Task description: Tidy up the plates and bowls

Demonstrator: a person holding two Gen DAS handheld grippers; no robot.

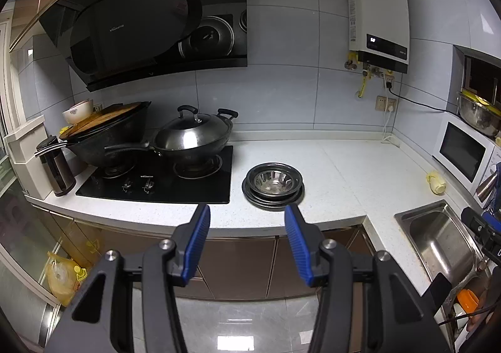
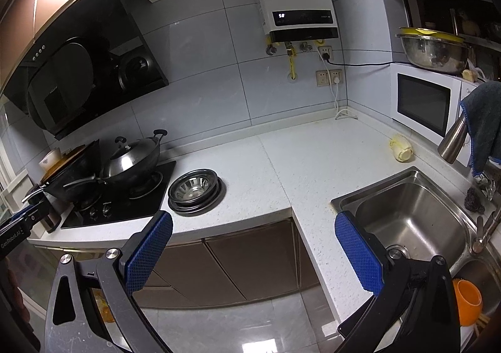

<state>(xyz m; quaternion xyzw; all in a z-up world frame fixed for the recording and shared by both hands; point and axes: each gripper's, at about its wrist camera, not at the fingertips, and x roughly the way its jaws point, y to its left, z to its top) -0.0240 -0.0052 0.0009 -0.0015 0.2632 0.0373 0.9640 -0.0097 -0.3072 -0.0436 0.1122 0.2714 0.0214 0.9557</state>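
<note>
A steel bowl (image 1: 274, 179) rests on a stack of dark metal plates (image 1: 269, 200) on the white counter, just right of the stove. The same steel bowl (image 2: 192, 187) and plate stack (image 2: 200, 206) show left of centre in the right wrist view. My left gripper (image 1: 247, 217) hovers in front of the counter edge, short of the stack, open with nothing between its blue pads. My right gripper (image 2: 253, 223) is open too, wider, held off the counter corner between the stack and the sink. Neither touches anything.
Two black woks (image 1: 191, 137) sit on the gas stove (image 1: 162, 181), a range hood above. A steel sink (image 2: 413, 215) lies to the right, with a microwave (image 2: 422, 102), a large steel basin (image 2: 433, 51) on it, a yellow object (image 2: 401, 149) and an orange cup (image 2: 468, 296).
</note>
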